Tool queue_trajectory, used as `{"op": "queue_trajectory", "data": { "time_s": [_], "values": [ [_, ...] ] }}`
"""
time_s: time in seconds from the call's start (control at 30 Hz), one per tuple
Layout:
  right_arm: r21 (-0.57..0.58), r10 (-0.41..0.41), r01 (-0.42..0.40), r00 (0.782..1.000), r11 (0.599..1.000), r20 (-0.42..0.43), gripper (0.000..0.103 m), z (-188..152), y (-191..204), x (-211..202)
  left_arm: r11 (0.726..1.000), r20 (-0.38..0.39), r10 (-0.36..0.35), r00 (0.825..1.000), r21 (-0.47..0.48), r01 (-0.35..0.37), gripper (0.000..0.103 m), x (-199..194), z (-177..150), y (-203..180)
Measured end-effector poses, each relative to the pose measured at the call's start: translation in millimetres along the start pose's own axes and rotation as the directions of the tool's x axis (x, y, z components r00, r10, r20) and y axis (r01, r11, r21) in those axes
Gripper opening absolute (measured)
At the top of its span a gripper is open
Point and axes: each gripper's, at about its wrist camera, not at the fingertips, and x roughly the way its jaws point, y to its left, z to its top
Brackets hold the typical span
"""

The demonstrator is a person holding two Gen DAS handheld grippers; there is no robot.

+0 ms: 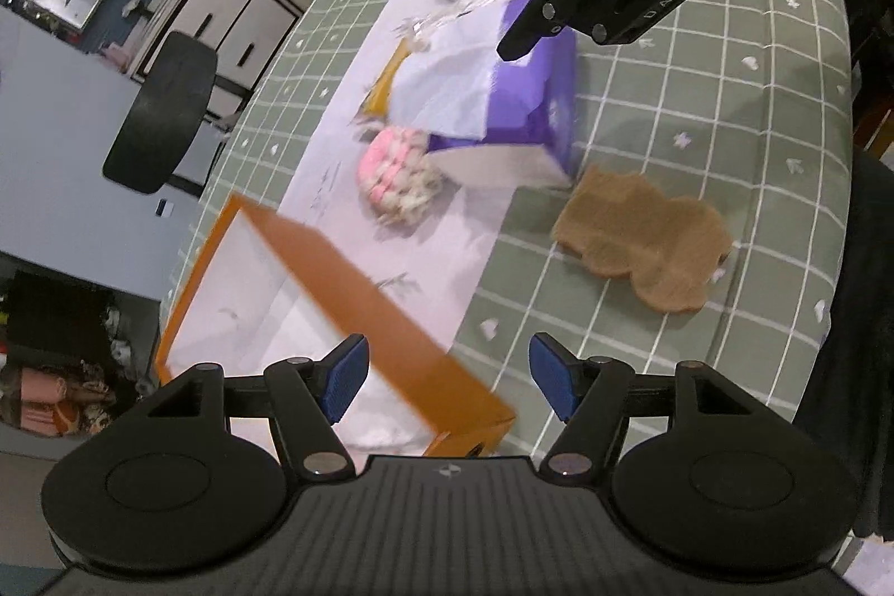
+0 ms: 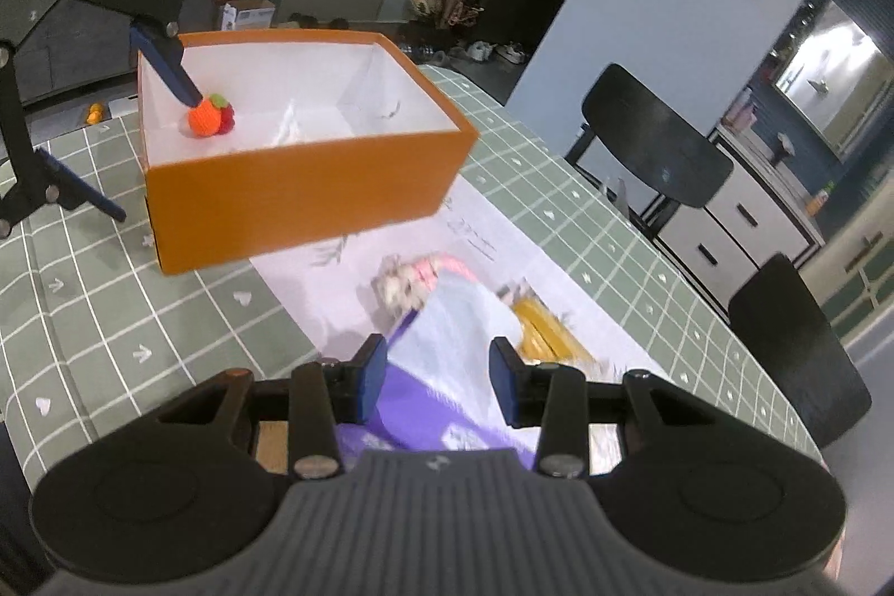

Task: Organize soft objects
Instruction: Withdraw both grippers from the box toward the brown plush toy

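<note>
In the orange box (image 2: 302, 182) on the table (image 2: 112, 316) I see one small orange and red knitted toy (image 2: 211, 118) on the white floor. My left tool (image 1: 447, 375) is spread apart with nothing in it, above the box's near wall. My right tool (image 2: 438, 375) is partly apart over the purple tissue box (image 1: 531, 93), not pinching it. A pink and cream fluffy toy (image 1: 396, 180) lies beside that box. A flat brown cloth (image 1: 642, 241) sits on bare green squares, with room around it.
</note>
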Motion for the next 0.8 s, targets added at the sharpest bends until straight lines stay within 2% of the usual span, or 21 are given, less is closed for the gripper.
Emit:
{"op": "queue_trajectory", "data": {
  "time_s": [0.33,0.57,0.8],
  "values": [
    [0.07,-0.049,0.051,0.998,0.996,-0.034,0.04,-40,-22,-13,0.999,0.008,-0.021,1.0,0.044,0.02,0.078,20,22,-13],
    [0.157,-0.084,0.089,0.996,0.984,-0.035,0.042,-66,-56,-17,0.997,-0.023,-0.012,1.0,0.071,0.013,0.078,33,37,-7],
    [0.247,-0.123,0.134,0.991,0.96,-0.061,0.042,-92,-91,-3,0.998,0.009,-0.018,1.0,0.061,0.018,0.078,42,69,8]
  ]
}}
